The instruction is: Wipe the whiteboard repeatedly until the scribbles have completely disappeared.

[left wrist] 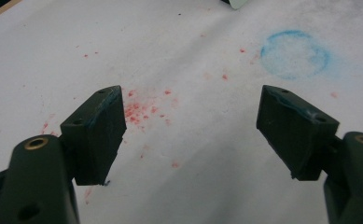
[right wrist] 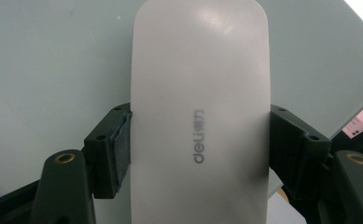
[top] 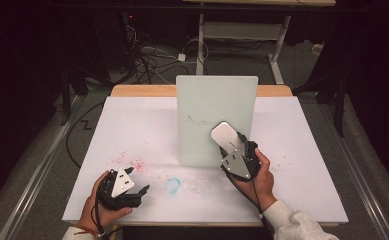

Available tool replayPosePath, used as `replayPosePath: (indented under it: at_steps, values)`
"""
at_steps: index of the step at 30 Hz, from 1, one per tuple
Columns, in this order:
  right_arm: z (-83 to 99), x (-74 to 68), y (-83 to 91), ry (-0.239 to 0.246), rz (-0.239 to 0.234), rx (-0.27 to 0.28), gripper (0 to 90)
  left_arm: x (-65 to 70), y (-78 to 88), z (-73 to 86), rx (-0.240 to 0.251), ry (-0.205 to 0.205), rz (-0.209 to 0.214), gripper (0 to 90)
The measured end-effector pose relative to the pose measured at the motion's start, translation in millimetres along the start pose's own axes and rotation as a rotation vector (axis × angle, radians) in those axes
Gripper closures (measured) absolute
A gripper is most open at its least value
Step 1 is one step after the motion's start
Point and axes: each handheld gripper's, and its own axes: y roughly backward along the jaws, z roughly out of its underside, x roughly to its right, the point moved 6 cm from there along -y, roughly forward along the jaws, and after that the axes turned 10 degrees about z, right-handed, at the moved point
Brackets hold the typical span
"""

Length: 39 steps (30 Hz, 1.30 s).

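One pale green mat (top: 209, 107) lies mid-table on my white table cover (top: 292, 150). Over its near right corner I hold a smooth white mouse (top: 225, 136), clamped sideways in my right gripper (right wrist: 200, 135); that gripper's view shows its grey "deli" logo. My left gripper (left wrist: 191, 126) rests near left, jaws wide, empty, above red specks (left wrist: 139, 112).
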Motion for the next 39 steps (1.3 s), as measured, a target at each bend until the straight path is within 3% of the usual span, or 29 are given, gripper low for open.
replayPosePath:
  at_steps: [4,10,15,16,23,28,39]
  values:
    - [8.4,-1.2,3.1,0.025,-0.01,-0.007,30.9,0.3,-0.2,-0.2,0.001,-0.001,0.0,23.0]
    - [8.6,-4.6,3.4,0.015,-0.005,-0.005,30.9,0.9,-0.8,-0.4,-0.004,-0.008,0.0,23.0]
    - [6.0,-7.5,2.8,0.027,-0.01,-0.002,30.9,1.1,-0.6,-1.0,-0.001,-0.009,-0.001,23.0]
    - [5.7,-6.4,3.0,0.048,-0.022,-0.004,30.9,1.0,-0.4,-1.1,0.0,-0.01,-0.002,23.0]
    - [-4.0,1.9,-1.8,-0.003,0.004,0.01,30.9,0.7,-0.4,-0.7,-0.003,-0.01,-0.002,23.0]
    - [-14.2,0.2,-4.8,-0.008,0.013,0.02,30.9,1.3,-1.1,-1.1,-0.005,-0.011,-0.001,23.0]
    - [-46.1,-24.7,-12.2,-0.003,0.011,0.053,30.9,1.2,-1.6,-0.4,-0.006,-0.008,0.001,23.0]
